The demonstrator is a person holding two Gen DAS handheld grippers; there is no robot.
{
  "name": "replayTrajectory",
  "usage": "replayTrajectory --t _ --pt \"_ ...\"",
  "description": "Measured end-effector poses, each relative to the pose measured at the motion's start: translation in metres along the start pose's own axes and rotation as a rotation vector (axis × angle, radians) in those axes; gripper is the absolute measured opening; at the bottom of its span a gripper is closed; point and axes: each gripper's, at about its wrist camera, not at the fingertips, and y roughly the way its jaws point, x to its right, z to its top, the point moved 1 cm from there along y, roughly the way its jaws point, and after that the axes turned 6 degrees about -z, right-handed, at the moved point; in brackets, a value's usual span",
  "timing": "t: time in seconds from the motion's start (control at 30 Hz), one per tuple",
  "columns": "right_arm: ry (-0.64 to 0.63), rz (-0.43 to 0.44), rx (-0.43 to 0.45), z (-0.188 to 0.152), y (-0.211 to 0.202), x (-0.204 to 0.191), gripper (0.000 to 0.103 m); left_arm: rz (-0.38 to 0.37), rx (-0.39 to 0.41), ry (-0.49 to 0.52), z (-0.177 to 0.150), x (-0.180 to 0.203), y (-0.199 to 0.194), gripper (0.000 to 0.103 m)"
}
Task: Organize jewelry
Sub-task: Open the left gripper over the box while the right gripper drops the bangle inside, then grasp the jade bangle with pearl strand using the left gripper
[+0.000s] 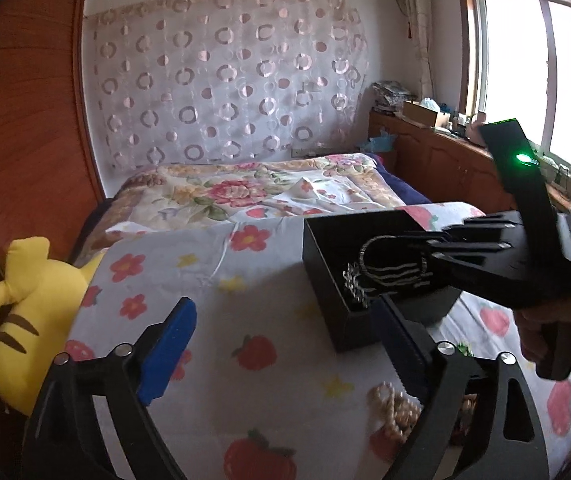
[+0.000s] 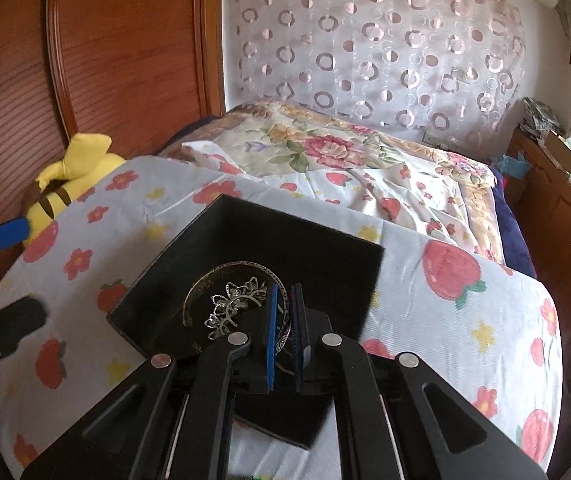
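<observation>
A black open box (image 1: 331,280) (image 2: 253,228) sits on a strawberry-print cloth (image 1: 245,304). My right gripper (image 1: 421,248) (image 2: 283,294) hangs over the box, shut on a dark metal bangle (image 1: 367,250) (image 2: 221,270) whose loop dips into the box. A silver filigree piece (image 1: 352,286) (image 2: 233,304) lies inside the box. My left gripper (image 1: 285,312) stands open to the left of the box, nothing between its blue pads (image 1: 173,344). A beaded bracelet (image 1: 395,406) lies on the cloth by its right finger.
A yellow striped plush toy (image 1: 33,300) (image 2: 73,172) lies at the cloth's left edge against a wooden headboard (image 1: 25,140). A floral quilt (image 1: 253,192) covers the bed beyond. A wooden cabinet (image 1: 445,160) with clutter runs under the window at right.
</observation>
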Motion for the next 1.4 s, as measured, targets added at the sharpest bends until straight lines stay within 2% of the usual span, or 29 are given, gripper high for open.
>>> replayTrajectory --t 0.03,0.2,0.4,0.5,0.57,0.67,0.77,1.07,1.4 --pt "-0.001 -0.001 -0.003 0.0 0.002 0.001 0.01 -0.004 0.004 0.001 -0.003 0.0 -0.003 0.093" --pt "-0.001 -0.004 0.01 0.001 -0.001 0.001 0.011 -0.016 0.031 0.016 -0.015 0.005 -0.014 0.095" --pt "-0.014 0.011 0.058 -0.006 -0.034 0.008 0.014 -0.073 0.016 -0.003 -0.032 0.012 -0.021 0.095" --pt "-0.022 0.033 0.088 -0.026 -0.061 0.012 0.024 -0.076 0.006 0.013 -0.04 0.019 -0.025 0.095" --pt "-0.03 0.045 0.097 -0.044 -0.077 0.014 0.026 -0.08 0.0 0.018 -0.048 0.024 -0.029 0.095" --pt "-0.027 0.052 0.091 -0.069 -0.091 0.02 0.029 -0.113 -0.026 0.02 -0.058 0.03 -0.033 0.095" --pt "-0.008 0.051 0.072 -0.098 -0.102 0.026 0.039 -0.142 -0.053 0.025 -0.065 0.037 -0.036 0.095" --pt "0.016 0.054 0.026 -0.143 -0.106 0.021 0.044 -0.22 -0.122 0.035 -0.086 0.061 -0.04 0.095" --pt "-0.016 0.06 0.009 -0.155 -0.1 0.009 0.048 -0.284 -0.222 0.042 -0.087 0.08 -0.015 0.095"
